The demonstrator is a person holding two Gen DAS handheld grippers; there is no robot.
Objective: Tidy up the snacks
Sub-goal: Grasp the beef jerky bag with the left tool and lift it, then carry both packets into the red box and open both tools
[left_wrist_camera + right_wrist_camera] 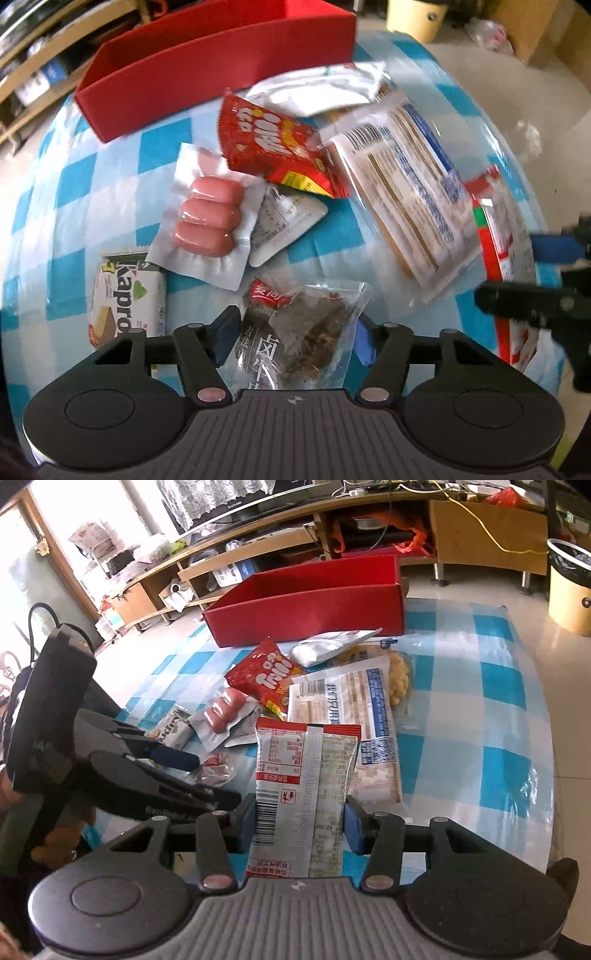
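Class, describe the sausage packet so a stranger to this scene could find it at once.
Start at the red box on the blue-checked tablecloth. Nearer than it lies a heap of snack packs; the sausage packet is on the heap's left edge, tucked under the red crisp bag. Only it shows three pink sausages through clear film.

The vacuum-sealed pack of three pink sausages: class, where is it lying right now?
In the left wrist view the vacuum-sealed pack of three pink sausages lies flat on the blue-checked tablecloth, left of centre, its upper edge tucked under the red crinkly snack bag.
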